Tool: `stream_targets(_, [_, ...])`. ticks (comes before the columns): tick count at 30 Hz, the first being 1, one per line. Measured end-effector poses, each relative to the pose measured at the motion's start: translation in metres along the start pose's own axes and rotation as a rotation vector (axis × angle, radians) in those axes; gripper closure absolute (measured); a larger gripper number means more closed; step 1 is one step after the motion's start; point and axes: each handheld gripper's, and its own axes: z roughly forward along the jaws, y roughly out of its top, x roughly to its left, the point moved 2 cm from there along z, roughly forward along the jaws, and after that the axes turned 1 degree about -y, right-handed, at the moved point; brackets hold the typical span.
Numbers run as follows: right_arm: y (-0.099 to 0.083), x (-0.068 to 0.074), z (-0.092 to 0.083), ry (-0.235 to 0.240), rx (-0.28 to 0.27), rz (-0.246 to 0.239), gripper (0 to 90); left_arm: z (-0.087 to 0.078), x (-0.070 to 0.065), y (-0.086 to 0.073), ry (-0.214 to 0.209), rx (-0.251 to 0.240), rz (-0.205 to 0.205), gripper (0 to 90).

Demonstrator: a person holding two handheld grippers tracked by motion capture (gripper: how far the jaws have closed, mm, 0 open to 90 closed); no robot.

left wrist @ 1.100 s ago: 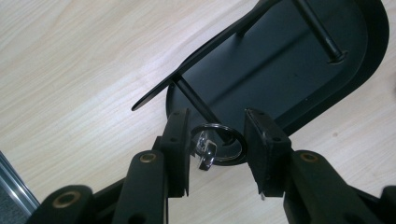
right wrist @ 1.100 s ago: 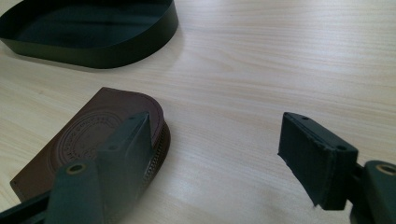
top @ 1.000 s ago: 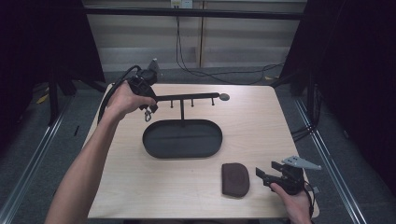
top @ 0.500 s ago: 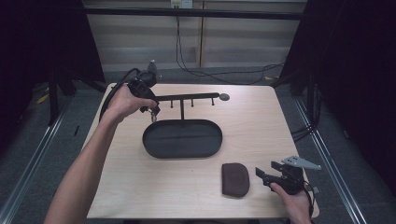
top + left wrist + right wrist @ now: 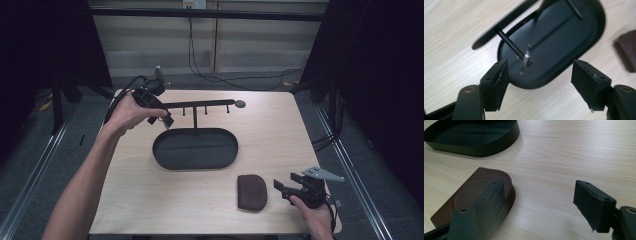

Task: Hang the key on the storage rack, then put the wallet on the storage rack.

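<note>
A black rack, a bar (image 5: 200,104) with short pegs, stands on a post at the back of a black oval tray (image 5: 195,148). My left gripper (image 5: 166,122) is at the bar's left end. Its jaws have just been opening. In the left gripper view a small silvery metal piece (image 5: 525,60) hangs on a peg (image 5: 509,45), and the left gripper (image 5: 540,66) stands open around it, pads apart from it. A brown leather pouch (image 5: 252,192) lies flat near the front edge. My right gripper (image 5: 281,187) rests open just right of the pouch (image 5: 474,192), with bare table between its jaws (image 5: 540,186).
The tray's low wall (image 5: 474,147) lies beyond the pouch in the right gripper view. The rack's other pegs hang bare over the tray (image 5: 564,37). Light wooden tabletop (image 5: 280,135) spreads to the right of the tray. Cables run along the dark floor behind the table.
The left gripper's jaws have gone from shut on the small metal piece to wide open, leaving it on the peg. The left hand shifted slightly toward the tray. The right hand has not moved.
</note>
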Motion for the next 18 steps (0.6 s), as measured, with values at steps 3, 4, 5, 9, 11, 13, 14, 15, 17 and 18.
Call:
stream_targets(3, [0.0,0.001,0.0,0.002,0.002,-0.003,24.8,-0.002,0.0,-0.014,-0.003,-0.019,-0.005,29.0])
stream_targets(4, [-0.001,0.001,0.0,0.003,0.003,-0.004,24.8,-0.002,0.0,-0.018,-0.005,-0.02,-0.005,28.9])
stream_targets(5, [-0.001,0.001,0.0,0.003,0.004,-0.005,24.8,-0.001,0.001,-0.021,-0.007,-0.028,-0.003,28.5])
stream_targets(9, [-0.001,0.001,0.0,0.001,0.005,-0.006,24.7,0.001,0.004,-0.034,-0.005,-0.035,-0.004,27.4])
stream_targets(11, [-0.001,0.001,0.001,0.004,0.007,-0.006,24.7,0.001,0.005,-0.041,-0.017,-0.053,0.007,26.0])
stream_targets(13, [0.0,0.002,0.001,0.004,0.007,-0.005,24.6,0.002,0.006,-0.051,-0.031,-0.085,0.012,24.2])
stream_targets(14, [0.0,0.002,0.001,0.004,0.007,-0.005,24.6,0.002,0.006,-0.051,-0.031,-0.085,0.012,22.1])
stream_targets(15, [-0.001,0.001,0.001,0.005,0.007,-0.007,24.5,0.003,0.007,-0.054,-0.04,-0.091,0.012,22.1])
stream_targets(17, [-0.001,0.001,0.001,0.004,0.009,-0.004,24.5,0.005,0.008,-0.061,-0.057,-0.099,0.018,19.9])
stream_targets(18, [-0.001,0.001,0.001,0.005,0.008,-0.005,24.5,0.007,0.009,-0.065,-0.058,-0.101,0.02,20.2])
